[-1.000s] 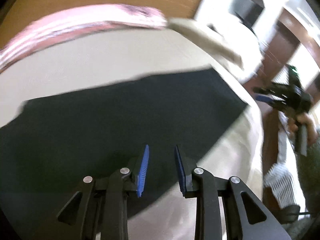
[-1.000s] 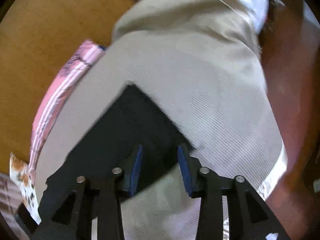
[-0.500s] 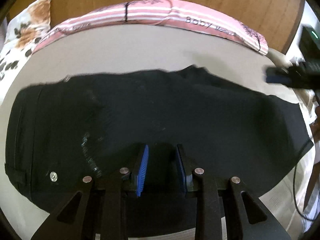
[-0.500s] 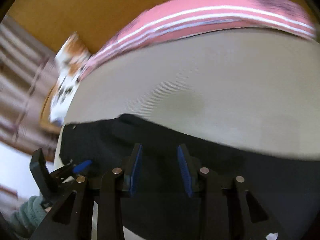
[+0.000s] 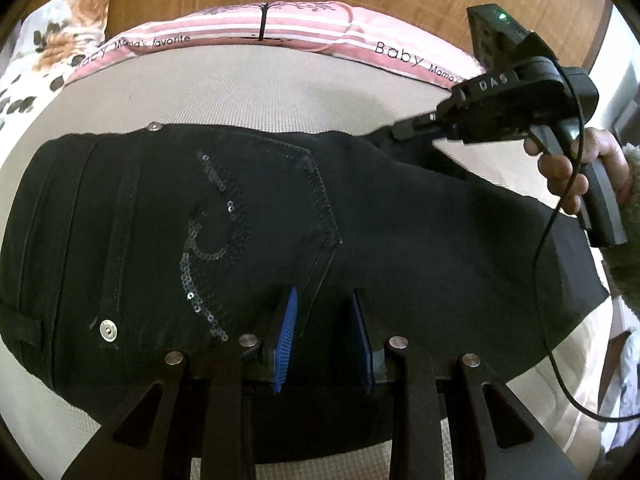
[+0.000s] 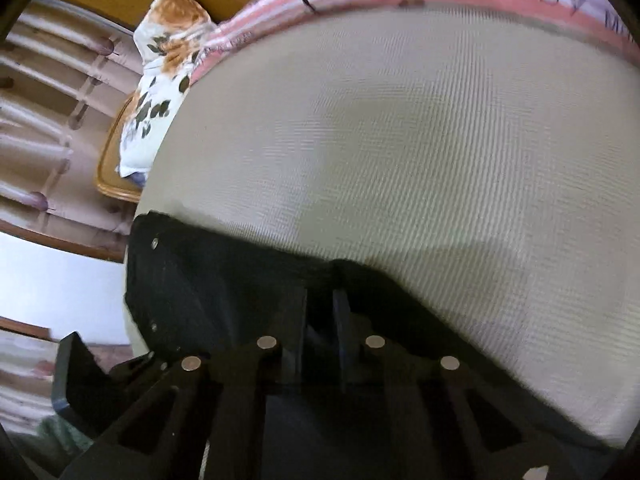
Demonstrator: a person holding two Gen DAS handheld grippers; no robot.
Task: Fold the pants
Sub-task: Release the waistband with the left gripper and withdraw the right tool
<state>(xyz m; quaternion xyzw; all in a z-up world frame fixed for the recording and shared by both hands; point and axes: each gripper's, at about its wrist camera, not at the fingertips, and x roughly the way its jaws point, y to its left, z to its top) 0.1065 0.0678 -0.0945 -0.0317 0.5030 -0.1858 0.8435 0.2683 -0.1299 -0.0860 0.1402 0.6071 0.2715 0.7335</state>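
Fingers (image 5: 285, 336) of the left gripper (image 5: 323, 334), with blue pads, are seen at the bottom of the left wrist view, held a little apart. Between them only black cloth is seen, and it cannot be told whether the pads press on it or stand just above it. The black pants (image 5: 224, 232) are spread flat on a beige bed cover (image 5: 256, 88), with the waistband at the left and the legs going to the right. A back pocket with sequins (image 5: 208, 240) lies just above and left of the fingers. At the upper right, the right gripper (image 5: 404, 131) is held by a hand (image 5: 576, 168), and its tip is closed at the far edge of the pants, where the cloth is a little raised. A pink striped blanket (image 5: 304, 28) and a flowered pillow (image 5: 72, 28) lie behind.

From the right wrist view, which is blurred, the right gripper (image 6: 320, 320) is seen with the jaws brought nearly together on a fold of the black pants (image 6: 224, 288). The pants fill the lower left, and the bed cover (image 6: 420, 140) fills the rest. The left gripper's body (image 6: 80, 376) is partly seen at the lower left.
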